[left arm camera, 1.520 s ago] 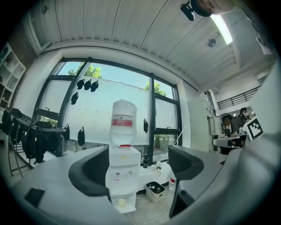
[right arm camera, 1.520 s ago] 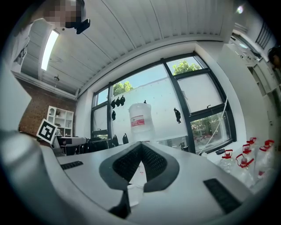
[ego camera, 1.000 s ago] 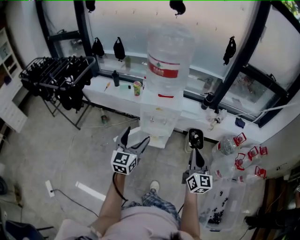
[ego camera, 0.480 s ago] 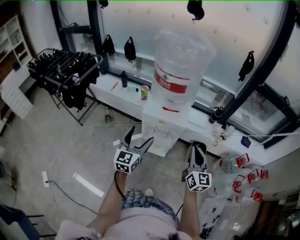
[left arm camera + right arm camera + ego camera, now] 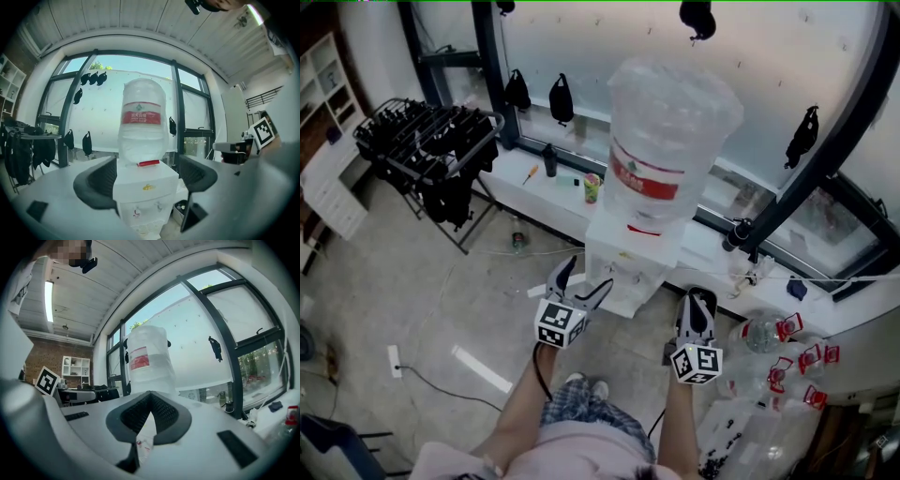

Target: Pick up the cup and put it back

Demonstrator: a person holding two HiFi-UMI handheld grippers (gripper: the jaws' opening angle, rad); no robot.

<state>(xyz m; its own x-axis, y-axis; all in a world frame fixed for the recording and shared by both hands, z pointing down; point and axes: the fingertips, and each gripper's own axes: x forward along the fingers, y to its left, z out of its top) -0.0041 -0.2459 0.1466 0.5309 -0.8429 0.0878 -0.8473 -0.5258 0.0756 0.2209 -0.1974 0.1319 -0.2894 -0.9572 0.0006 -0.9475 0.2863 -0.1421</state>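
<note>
A white water dispenser (image 5: 623, 267) with a big clear bottle (image 5: 670, 141) stands in front of me. Behind it, a small colourful cup (image 5: 592, 187) sits on the white window ledge (image 5: 539, 192). My left gripper (image 5: 581, 278) is held open just short of the dispenser's front, and in the left gripper view the dispenser (image 5: 145, 187) shows between the spread jaws of that gripper (image 5: 146, 180). My right gripper (image 5: 698, 302) hangs by the dispenser's right side, its jaws shut with nothing in them (image 5: 150, 395). The bottle (image 5: 145, 362) rises beyond it.
A black drying rack (image 5: 422, 141) stands at the left, with a white shelf unit (image 5: 323, 187) beyond it. Several empty bottles with red caps (image 5: 787, 342) lie on the floor at the right. A power strip (image 5: 394, 356) and cable lie on the floor at the left.
The head view has shifted and the dispenser now stands closer and larger. Both grippers sit a little lower in the view. Neither gripper has changed state.
</note>
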